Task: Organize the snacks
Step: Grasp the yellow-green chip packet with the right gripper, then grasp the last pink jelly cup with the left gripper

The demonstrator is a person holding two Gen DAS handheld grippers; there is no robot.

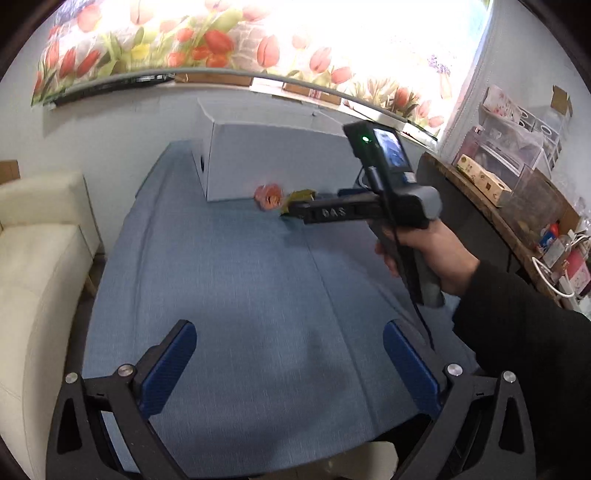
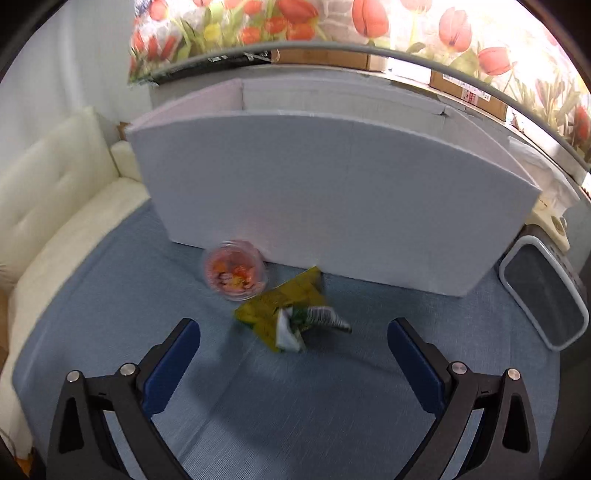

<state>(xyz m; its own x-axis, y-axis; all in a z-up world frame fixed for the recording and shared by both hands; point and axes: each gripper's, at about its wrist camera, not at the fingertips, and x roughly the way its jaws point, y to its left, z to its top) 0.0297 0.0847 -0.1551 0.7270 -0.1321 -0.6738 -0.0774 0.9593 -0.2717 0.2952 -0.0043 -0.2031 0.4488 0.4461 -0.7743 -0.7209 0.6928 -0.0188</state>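
A yellow-green snack packet (image 2: 286,314) lies crumpled on the blue cloth just ahead of my right gripper (image 2: 293,349), which is open and empty. A round clear tub of orange-pink snacks (image 2: 234,275) lies beside it, against the front wall of a large white open box (image 2: 332,192). In the left wrist view the tub (image 1: 269,196) and the packet (image 1: 301,195) sit far ahead by the box (image 1: 273,162), with my right gripper (image 1: 295,212) reaching toward them. My left gripper (image 1: 290,349) is open and empty over the near part of the cloth.
A cream sofa (image 1: 33,266) runs along the left of the blue-covered table (image 1: 240,288). A cluttered wooden shelf (image 1: 498,199) stands at the right. A white-rimmed dark tray (image 2: 543,295) leans at the table's right edge. A tulip-print curtain (image 2: 332,22) hangs behind the box.
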